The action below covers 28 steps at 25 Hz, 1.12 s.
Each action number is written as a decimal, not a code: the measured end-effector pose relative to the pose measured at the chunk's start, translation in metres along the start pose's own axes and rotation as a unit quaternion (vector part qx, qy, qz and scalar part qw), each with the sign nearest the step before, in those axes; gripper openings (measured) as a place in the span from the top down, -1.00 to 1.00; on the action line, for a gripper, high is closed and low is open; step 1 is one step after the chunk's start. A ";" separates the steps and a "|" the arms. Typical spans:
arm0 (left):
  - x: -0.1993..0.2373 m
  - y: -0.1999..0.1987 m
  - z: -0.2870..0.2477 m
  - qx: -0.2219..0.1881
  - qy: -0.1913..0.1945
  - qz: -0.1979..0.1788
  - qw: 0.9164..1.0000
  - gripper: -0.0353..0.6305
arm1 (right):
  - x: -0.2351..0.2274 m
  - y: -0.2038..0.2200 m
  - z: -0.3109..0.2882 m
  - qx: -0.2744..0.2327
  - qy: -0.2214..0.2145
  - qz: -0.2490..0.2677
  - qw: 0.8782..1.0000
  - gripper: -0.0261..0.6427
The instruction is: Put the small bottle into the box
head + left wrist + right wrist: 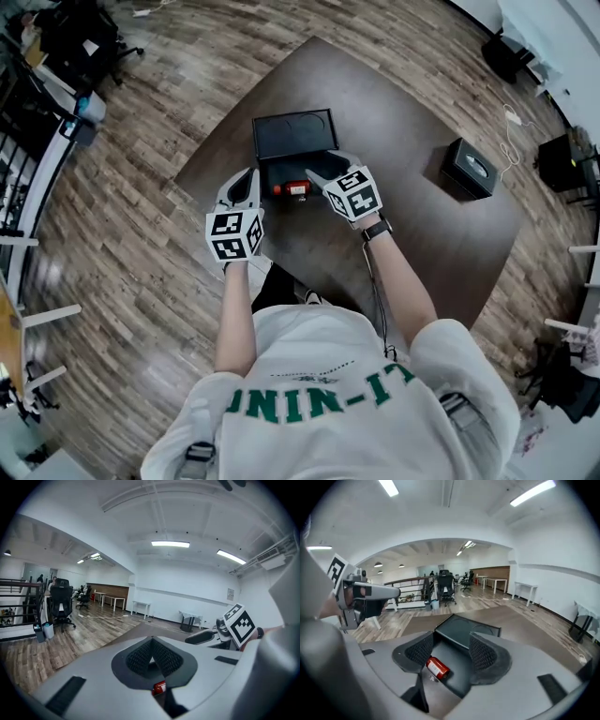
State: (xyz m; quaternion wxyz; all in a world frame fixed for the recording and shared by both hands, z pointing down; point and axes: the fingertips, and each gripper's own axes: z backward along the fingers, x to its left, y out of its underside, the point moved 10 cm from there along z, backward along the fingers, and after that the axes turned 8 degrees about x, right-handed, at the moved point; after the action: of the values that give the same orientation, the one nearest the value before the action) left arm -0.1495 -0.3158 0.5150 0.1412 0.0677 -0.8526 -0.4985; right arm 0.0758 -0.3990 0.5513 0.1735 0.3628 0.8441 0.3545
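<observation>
Jaws of the left hand-held gripper (151,656) are pressed together on nothing, at 8 o'clock of the open box (292,136) on the table (403,244). The bottle (437,667) lies on its side inside the box, near its 6 o'clock edge, and the right hand-held gripper (451,651), at 4 o'clock, hovers over it spread wide, pads clear. Placing looks done; only drawing away seems left.

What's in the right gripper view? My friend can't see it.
A small red bottle lies on its side inside an open black box, seen between the right gripper's two jaws, which stand wide apart. The box sits on a dark table.
</observation>
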 end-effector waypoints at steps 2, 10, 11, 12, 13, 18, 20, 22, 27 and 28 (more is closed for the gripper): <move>-0.009 -0.009 0.009 -0.013 -0.006 0.003 1.000 0.86 | 0.004 -0.007 0.026 -0.036 0.036 -0.015 0.999 0.22; -0.055 -0.035 0.060 -0.071 -0.035 -0.024 0.997 0.86 | 0.040 -0.021 0.124 -0.167 0.103 -0.047 0.979 0.58; -0.062 -0.036 0.069 -0.081 -0.038 -0.029 0.996 0.86 | 0.046 -0.021 0.134 -0.179 0.108 -0.051 0.977 0.63; -0.068 -0.037 0.077 -0.091 -0.041 -0.034 0.994 0.86 | 0.052 -0.020 0.144 -0.189 0.115 -0.054 0.974 0.66; -0.075 -0.039 0.086 -0.102 -0.044 -0.039 0.993 0.86 | 0.058 -0.020 0.153 -0.199 0.122 -0.057 0.971 0.70; -0.103 -0.042 0.121 -0.143 -0.061 -0.058 0.986 0.86 | 0.076 -0.012 0.190 -0.239 0.135 -0.086 0.958 0.88; -0.111 -0.038 0.132 -0.150 -0.065 -0.064 0.984 0.86 | 0.085 -0.006 0.201 -0.237 0.141 -0.076 0.958 0.88; -0.119 -0.032 0.143 -0.154 -0.064 -0.072 0.983 0.86 | 0.096 0.002 0.212 -0.235 0.153 -0.063 0.958 0.88; -0.128 -0.028 0.167 -0.178 -0.073 -0.087 0.977 0.86 | 0.115 0.004 0.231 -0.265 0.155 -0.058 0.950 0.88; -0.131 -0.027 0.172 -0.182 -0.074 -0.090 0.976 0.86 | 0.118 0.006 0.235 -0.267 0.155 -0.058 0.949 0.88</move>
State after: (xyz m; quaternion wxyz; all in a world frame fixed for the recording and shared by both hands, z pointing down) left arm -0.0784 -0.1531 0.3892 0.0424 0.0800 -0.7462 -0.6596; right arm 0.1283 -0.1985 0.3897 0.1512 0.1944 0.7545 0.6083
